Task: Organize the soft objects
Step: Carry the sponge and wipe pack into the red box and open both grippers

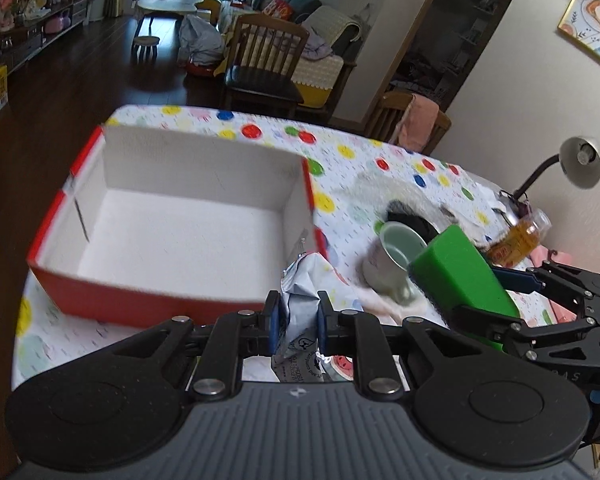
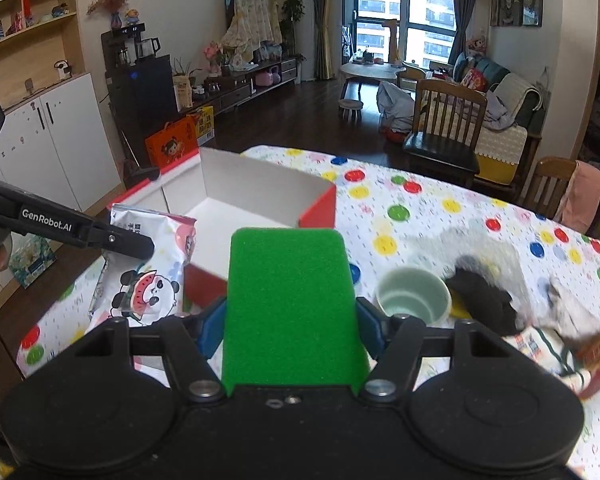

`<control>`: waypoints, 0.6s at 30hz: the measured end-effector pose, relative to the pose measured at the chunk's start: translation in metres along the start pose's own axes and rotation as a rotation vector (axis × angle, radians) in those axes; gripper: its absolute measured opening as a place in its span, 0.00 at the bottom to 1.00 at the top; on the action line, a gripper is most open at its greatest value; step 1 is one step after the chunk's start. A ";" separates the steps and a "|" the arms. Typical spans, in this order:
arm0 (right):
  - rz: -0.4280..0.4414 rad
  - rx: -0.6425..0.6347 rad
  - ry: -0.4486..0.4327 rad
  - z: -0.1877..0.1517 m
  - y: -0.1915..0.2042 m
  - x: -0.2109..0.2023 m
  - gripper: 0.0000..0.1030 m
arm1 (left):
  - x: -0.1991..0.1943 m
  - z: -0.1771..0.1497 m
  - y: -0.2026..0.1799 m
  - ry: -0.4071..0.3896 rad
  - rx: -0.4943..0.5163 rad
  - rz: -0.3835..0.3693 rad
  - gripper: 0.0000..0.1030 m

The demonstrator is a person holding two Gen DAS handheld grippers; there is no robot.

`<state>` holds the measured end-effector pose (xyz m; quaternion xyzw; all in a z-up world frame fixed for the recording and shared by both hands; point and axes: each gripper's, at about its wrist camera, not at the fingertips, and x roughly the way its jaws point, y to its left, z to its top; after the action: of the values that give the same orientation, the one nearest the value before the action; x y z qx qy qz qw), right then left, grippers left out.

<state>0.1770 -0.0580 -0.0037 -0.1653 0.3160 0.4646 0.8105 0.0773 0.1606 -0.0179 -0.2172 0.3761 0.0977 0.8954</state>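
one green sponge (image 2: 290,308), one snack packet (image 1: 300,300), one red box (image 1: 180,216), one cup (image 2: 414,296)

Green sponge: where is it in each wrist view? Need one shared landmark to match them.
Left wrist view: green sponge at right, lower middle, clamped in the right gripper, beside the mug.
Right wrist view: green sponge dead centre, between that gripper's own pads.
Shared landmark: the red box, empty, beyond the sponge in both.

Black linkage grippers with silver screws, blue-padded fingers (image 1: 273,322), white "GenRobot.AI" lettering on one arm.
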 end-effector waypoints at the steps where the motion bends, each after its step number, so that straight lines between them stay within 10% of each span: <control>1: -0.002 -0.003 -0.002 0.005 0.004 0.003 0.64 | -0.001 0.006 0.006 -0.004 0.005 0.003 0.17; 18: -0.064 -0.048 0.025 0.069 0.060 0.088 0.63 | 0.031 0.089 0.082 -0.018 0.109 0.076 0.17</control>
<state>0.1830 0.0686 -0.0096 -0.2005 0.3097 0.4435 0.8168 0.1269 0.2747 -0.0107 -0.1527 0.3810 0.1131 0.9048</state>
